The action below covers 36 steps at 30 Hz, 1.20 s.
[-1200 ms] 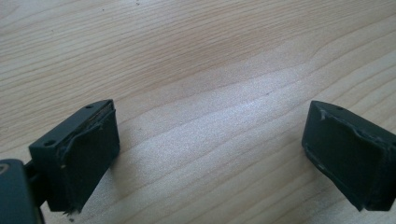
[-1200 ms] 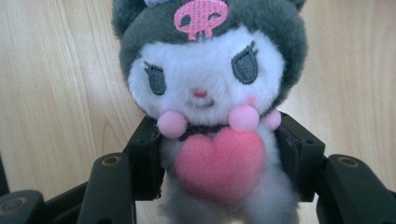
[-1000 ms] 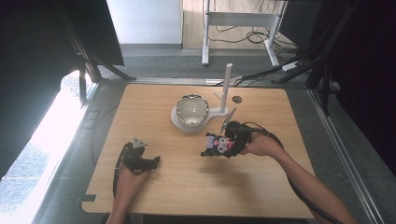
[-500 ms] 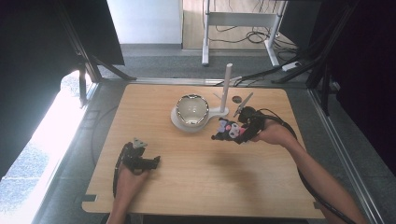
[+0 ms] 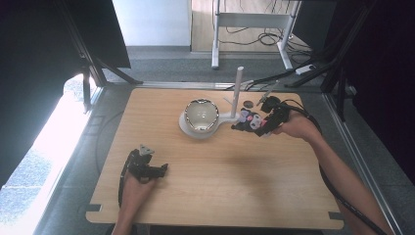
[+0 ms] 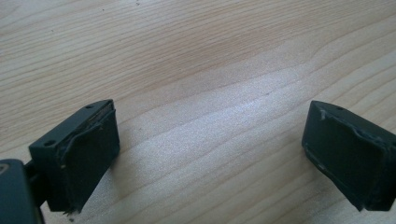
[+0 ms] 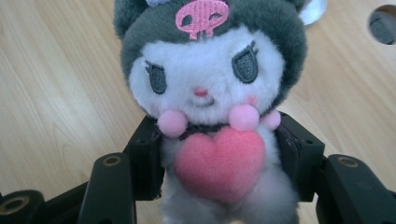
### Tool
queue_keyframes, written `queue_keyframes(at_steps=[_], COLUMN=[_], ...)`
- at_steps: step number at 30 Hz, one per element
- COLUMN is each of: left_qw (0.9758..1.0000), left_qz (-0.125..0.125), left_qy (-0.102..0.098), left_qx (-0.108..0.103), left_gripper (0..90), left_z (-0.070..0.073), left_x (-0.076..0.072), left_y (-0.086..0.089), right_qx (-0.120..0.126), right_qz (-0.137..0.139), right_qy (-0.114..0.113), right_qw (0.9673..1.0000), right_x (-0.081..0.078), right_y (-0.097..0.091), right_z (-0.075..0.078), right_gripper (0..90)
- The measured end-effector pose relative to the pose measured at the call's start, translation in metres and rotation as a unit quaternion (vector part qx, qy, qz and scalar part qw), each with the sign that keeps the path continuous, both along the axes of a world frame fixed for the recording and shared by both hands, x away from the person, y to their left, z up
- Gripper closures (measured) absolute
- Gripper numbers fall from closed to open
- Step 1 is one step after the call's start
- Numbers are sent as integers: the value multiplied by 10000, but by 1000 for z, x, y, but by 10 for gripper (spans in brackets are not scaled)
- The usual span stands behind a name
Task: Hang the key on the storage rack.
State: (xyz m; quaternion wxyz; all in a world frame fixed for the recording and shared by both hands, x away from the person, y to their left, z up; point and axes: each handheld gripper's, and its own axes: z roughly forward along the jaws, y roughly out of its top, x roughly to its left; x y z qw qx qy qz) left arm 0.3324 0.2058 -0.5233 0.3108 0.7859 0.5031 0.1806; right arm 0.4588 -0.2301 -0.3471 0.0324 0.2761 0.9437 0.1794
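**Plush toy held near the stand, left side of the tabletop free**

On the far right part of the tabletop (image 5: 235,181), the right gripper (image 5: 252,122) held a plush toy (image 7: 210,107) with a dark hood and a pink heart on its chest. Its jaws were closed on the toy's body from both sides, as the right gripper view showed. The toy was just beside a white stand (image 5: 238,90) with an upright post, and a shiny bowl (image 5: 200,115) sat on the round base of this stand, to the left of the toy. A small dark round spot (image 5: 248,104) lay on the wood behind the gripper, near the far edge.

The left gripper (image 5: 147,169) rested near the front left edge, well apart from the bowl and the stand. Its jaws stood wide open with only bare wood between them. The middle and the front right part of the tabletop were free. Cables (image 5: 274,78) lay on the floor behind the far edge.
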Motion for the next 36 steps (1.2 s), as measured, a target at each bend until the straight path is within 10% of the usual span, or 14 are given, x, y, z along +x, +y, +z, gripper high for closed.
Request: queue_keyframes(at_steps=[36], left_qw=[10000], left_qz=[-10], left_qy=[15], left_qx=[-3], left_gripper=[40], left_z=[0], left_x=[0], left_y=[0], right_qx=[-55], right_qz=[-716], right_qy=[-684], right_qw=[9951], right_x=[55], right_y=[-32], right_z=[66], right_gripper=[431])
